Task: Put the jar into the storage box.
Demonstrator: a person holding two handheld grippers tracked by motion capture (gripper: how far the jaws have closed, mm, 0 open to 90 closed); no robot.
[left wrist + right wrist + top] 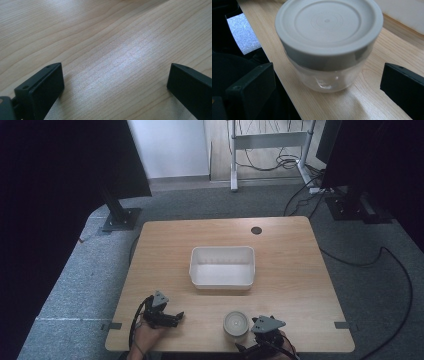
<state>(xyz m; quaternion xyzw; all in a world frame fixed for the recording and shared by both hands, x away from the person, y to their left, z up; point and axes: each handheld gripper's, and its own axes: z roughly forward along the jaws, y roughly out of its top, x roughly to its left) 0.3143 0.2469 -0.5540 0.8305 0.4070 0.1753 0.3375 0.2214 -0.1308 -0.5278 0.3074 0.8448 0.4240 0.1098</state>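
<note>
A clear jar with a grey lid (pixel 235 325) (pixel 327 42) stands upright near the table's front edge. My right gripper (pixel 254 332) (pixel 324 85) sits just to its right, open, its jaws wide apart, and the jar is a little beyond them, not held. My left gripper (pixel 176 316) (pixel 115 82) rests low over bare wood at the front left, open with nothing between its jaws. A white rectangular tub (pixel 200 271) stands empty at the table's middle.
The wooden table (pixel 290 260) has a dark round cable hole (pixel 256 230) at the back. Its front edge lies close under the jar. Black stands (pixel 120 215) and cables (pixel 390 255) lie on the grey carpet around the table.
</note>
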